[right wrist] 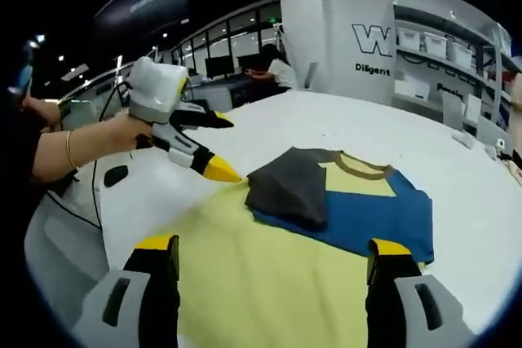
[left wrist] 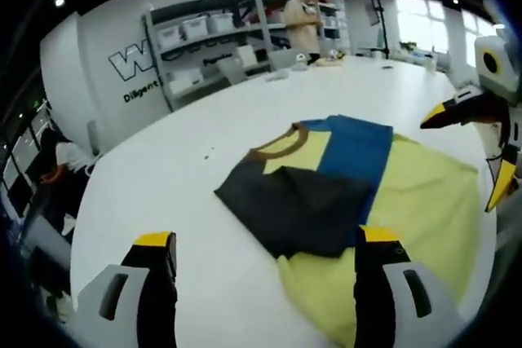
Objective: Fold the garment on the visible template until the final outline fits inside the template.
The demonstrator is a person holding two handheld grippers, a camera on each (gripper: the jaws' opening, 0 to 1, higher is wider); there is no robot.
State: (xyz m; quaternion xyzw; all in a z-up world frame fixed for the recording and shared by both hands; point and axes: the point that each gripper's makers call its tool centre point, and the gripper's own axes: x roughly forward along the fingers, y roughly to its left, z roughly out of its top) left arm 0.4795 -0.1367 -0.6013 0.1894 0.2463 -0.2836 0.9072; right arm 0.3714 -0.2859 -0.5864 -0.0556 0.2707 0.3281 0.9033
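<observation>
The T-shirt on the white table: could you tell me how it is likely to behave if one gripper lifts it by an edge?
The T-shirt would probably drape limply: its grey sleeve already lies folded flat over the body. It looks thin and light, so the white table may let it slide. A one-sided lift could undo that fold.

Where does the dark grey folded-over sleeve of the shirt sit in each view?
Left gripper view: dark grey sleeve lies at centre, just above the jaws.
Right gripper view: it lies at centre, left of the blue panel.
Shared landmark: the brown collar, beside the sleeve in both views.
</observation>
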